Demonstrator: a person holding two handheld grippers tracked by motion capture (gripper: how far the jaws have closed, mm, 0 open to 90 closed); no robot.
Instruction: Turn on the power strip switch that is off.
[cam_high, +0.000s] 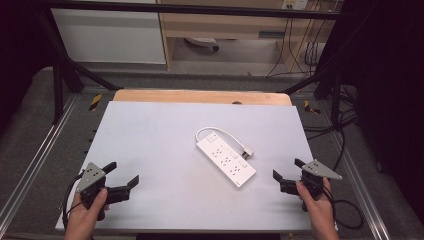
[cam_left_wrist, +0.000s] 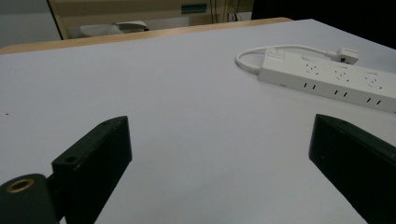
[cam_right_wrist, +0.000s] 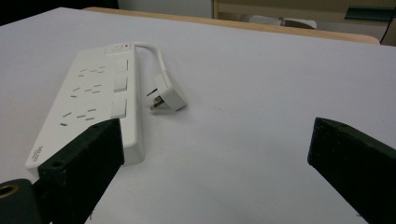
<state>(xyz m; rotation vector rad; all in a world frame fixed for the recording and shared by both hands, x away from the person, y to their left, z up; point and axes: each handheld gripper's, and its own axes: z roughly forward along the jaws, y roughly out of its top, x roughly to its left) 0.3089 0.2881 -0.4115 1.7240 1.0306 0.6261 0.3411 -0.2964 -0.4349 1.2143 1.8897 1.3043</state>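
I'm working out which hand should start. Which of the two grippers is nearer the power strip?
The right gripper: the white power strip ends just beside its open jaws, while the left gripper sits across a wide stretch of bare table.

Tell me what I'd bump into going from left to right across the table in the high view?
Left gripper, open, held over the table's near left corner → white power strip lying slantwise near the middle → its plug just beside it → right gripper, open, near the right edge.
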